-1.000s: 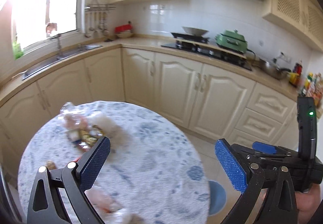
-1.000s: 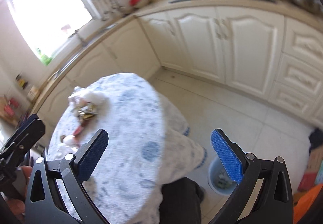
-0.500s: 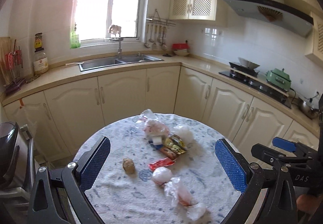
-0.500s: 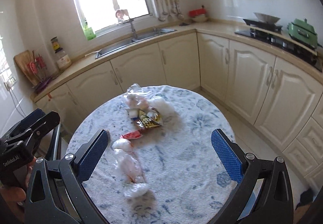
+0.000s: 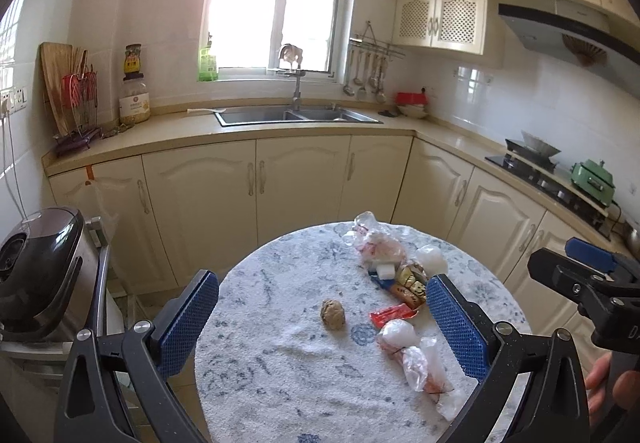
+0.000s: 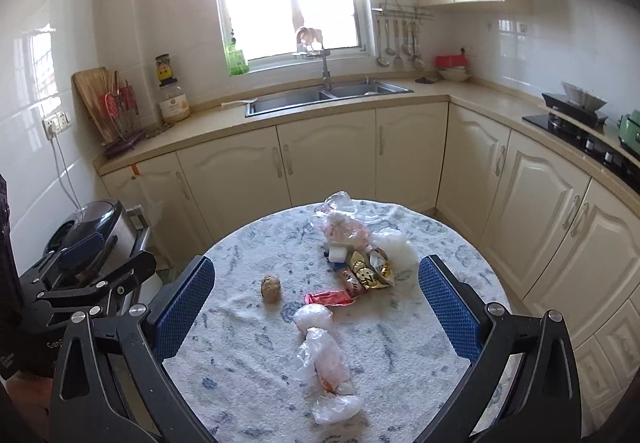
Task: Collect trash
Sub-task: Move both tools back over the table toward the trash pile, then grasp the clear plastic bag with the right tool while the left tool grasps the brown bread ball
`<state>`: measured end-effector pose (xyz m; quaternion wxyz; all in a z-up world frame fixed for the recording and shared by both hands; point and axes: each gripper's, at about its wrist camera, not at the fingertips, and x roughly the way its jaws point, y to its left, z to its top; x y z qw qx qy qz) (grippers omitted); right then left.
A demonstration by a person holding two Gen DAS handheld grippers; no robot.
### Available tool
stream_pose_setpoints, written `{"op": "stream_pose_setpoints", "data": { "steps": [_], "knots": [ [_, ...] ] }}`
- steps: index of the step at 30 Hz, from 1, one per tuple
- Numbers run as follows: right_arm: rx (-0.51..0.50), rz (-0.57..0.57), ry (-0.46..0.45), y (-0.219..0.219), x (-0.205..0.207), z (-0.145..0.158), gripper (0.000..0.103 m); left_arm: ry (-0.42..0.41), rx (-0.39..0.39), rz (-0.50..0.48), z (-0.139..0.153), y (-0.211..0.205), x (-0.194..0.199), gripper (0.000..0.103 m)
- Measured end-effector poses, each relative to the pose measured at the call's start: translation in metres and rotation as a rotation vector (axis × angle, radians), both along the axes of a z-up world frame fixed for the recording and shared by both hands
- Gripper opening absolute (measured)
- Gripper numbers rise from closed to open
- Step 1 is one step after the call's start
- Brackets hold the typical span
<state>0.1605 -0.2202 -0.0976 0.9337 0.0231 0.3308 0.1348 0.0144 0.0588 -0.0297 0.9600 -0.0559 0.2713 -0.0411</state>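
Observation:
Trash lies on a round table with a blue-white cloth [image 5: 280, 375] [image 6: 400, 355]. There is a brown crumpled ball [image 5: 333, 314] [image 6: 271, 286], a red wrapper [image 5: 390, 315] [image 6: 330, 298], a white wad [image 5: 398, 333] [image 6: 313, 316], a clear plastic bag [image 5: 424, 371] [image 6: 326, 363], gold snack packets [image 5: 410, 281] [image 6: 370, 269] and a pink-filled bag [image 5: 380, 249] [image 6: 344, 229]. My left gripper [image 5: 322, 327] and right gripper [image 6: 316, 307] are both open and empty, held above the table's near side.
A rice cooker [image 5: 36, 275] [image 6: 92, 227] stands on a rack left of the table. Cream cabinets [image 5: 296, 187], a sink [image 5: 296, 117] and a stove [image 5: 536, 163] run along the walls behind. The other gripper shows at each view's edge.
Both views have swung left from the stove-side cabinets and floor bin to face the table and window. The trash now sits in the middle of both views. Both grippers stayed open.

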Motion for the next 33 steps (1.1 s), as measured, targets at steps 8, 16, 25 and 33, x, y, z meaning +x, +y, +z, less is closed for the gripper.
{"op": "stream_pose_setpoints", "data": {
  "steps": [8,16,25,33],
  "knots": [
    [-0.03,0.04,0.086,0.008,0.012,-0.04,0.103,0.073,-0.009,0.043,-0.028,0.014,0.019,0.102],
    [-0.062,0.048,0.267,0.007,0.03,-0.113,0.102,0.162,-0.013,0.034,-0.068,0.008,0.054,0.102],
    [-0.08,0.107,0.452,0.021,0.052,-0.194,0.069,0.271,-0.009,0.018,-0.119,-0.005,0.107,0.102],
    [-0.117,0.152,0.429,0.027,0.063,-0.208,0.033,0.315,0.011,0.018,-0.143,-0.014,0.153,0.102]
  ]
}}
